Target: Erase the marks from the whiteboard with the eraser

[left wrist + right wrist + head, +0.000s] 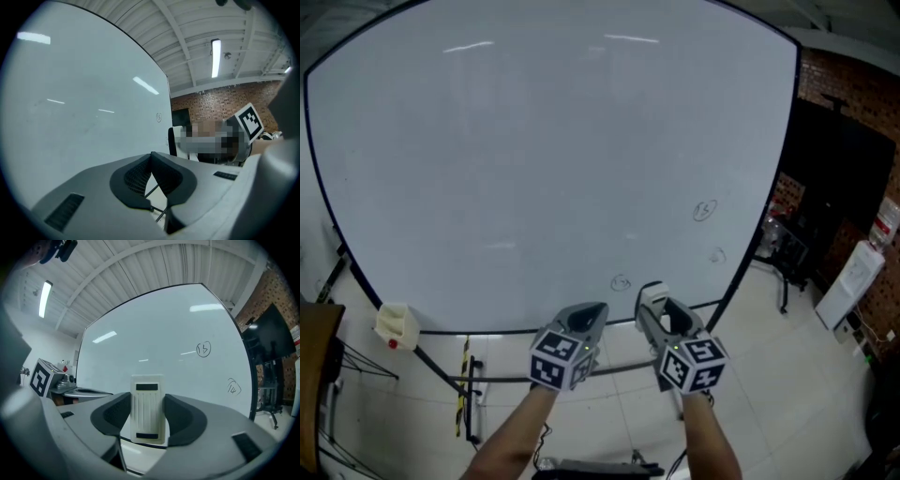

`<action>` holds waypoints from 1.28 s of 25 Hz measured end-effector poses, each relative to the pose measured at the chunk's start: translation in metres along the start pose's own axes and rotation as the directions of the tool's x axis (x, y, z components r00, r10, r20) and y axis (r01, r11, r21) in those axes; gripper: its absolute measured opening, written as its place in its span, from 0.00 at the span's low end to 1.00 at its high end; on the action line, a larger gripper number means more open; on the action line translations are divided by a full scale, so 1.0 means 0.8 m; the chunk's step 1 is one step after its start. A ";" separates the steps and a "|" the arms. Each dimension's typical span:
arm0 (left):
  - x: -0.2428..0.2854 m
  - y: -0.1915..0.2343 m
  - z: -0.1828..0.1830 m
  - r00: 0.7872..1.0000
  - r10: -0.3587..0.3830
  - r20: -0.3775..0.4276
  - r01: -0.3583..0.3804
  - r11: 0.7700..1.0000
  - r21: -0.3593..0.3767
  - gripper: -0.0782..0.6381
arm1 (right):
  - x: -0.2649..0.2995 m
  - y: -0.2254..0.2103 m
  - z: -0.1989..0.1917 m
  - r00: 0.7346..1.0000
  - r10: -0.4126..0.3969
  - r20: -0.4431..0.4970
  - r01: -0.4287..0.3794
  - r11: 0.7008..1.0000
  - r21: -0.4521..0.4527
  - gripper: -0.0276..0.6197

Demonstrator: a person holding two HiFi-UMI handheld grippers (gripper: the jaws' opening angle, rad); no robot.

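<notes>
A large whiteboard (534,159) fills the head view. Small circled marks sit on its lower right: one (704,210) higher up, one (717,255) near the right frame and one (622,282) near the bottom edge. Two of them show in the right gripper view, the circled 13 (203,349) and the circled 14 (233,387). My right gripper (653,302) is shut on a white eraser (148,408), held upright just below the board's bottom edge. My left gripper (592,314) is beside it, shut and holding nothing (151,157).
A pale yellow cloth (397,323) hangs at the board's lower left corner. The board's stand legs (467,384) reach the tiled floor. A dark screen (839,178) and a white appliance (853,281) stand to the right, by a brick wall.
</notes>
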State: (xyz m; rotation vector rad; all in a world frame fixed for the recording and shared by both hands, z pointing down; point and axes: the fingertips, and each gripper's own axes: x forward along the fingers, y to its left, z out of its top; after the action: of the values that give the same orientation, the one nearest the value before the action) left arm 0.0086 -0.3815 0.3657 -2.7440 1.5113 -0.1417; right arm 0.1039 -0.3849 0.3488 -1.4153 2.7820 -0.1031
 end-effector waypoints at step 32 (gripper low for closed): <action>0.010 0.097 -0.033 0.996 0.016 -0.088 -0.015 1.000 0.017 0.10 | 0.160 0.014 -0.072 0.996 -0.091 -0.021 0.092 0.994 0.058 0.39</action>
State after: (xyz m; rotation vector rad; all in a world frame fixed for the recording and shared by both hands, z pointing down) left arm -0.0549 -0.4288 0.3888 -2.7471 1.5439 -0.2773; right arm 0.0169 -0.4789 0.4074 -1.5348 2.7037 -0.1990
